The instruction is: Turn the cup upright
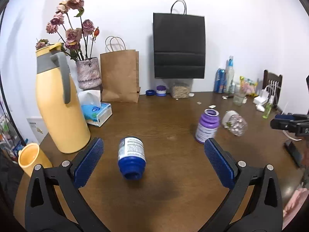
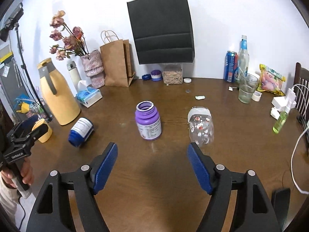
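Observation:
A clear cup (image 2: 200, 128) with red and white print and a white rim lies on its side on the brown table (image 2: 154, 174); in the left wrist view the clear cup (image 1: 235, 123) is at the right. My right gripper (image 2: 152, 146) is open and empty, hovering just short of the cup, whose body is by the right fingertip. My left gripper (image 1: 153, 143) is open, and a blue bottle (image 1: 131, 157) lies on its side between its fingers, untouched. A purple bottle (image 2: 148, 123) stands upright without a cap, left of the cup.
A yellow jug (image 1: 59, 104), a yellow cup (image 1: 30, 159) and a tissue box (image 1: 97, 113) stand at the left. Paper bags (image 1: 120, 75), a flower vase (image 1: 88, 72) and jars line the back wall. A glass (image 2: 247, 88), bottles, a can and chargers crowd the right.

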### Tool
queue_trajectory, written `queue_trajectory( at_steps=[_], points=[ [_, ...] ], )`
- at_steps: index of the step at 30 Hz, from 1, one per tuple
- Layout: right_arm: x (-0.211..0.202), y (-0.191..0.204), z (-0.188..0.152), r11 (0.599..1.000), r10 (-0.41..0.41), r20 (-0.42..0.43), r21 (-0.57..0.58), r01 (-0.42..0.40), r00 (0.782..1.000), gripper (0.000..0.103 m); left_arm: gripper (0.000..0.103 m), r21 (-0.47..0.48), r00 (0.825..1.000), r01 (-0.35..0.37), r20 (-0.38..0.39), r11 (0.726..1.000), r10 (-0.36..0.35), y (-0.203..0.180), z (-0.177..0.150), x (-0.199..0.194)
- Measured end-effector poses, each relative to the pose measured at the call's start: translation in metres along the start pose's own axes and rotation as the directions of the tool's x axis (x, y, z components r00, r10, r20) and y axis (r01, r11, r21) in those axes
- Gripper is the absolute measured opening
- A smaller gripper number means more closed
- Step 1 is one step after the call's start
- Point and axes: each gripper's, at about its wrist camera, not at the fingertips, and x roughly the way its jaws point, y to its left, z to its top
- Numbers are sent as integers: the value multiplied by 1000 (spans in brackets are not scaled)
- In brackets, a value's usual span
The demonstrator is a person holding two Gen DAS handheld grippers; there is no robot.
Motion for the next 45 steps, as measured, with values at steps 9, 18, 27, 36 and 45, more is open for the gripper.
queue_trajectory(
  at_steps=[9, 18, 27, 36, 45],
  points=[
    [-71, 45, -48, 999, 15, 129, -52, -8, 992, 80, 103, -100, 997, 72, 35, 992, -69, 1, -37, -78],
    [-121, 78, -105, 994, 69, 190, -101, -50, 979, 88, 103, -52, 993, -62, 100, 997, 67, -3, -87, -162],
    [-146, 111, -183, 994, 66, 214, -95, -47, 975, 88, 103, 3, 963, -130, 238, 992, 125, -21, -132, -227],
    [-161, 137, -219, 990, 51, 287, -140, -11, 957, 88, 103, -2, 949, -99, 302, 995, 95, -31, -154, -243],
    [-162, 137, -220, 992, 55, 297, -125, -18, 953, 88, 103, -28, 941, -106, 320, 994, 109, -26, -153, -249]
  ],
)
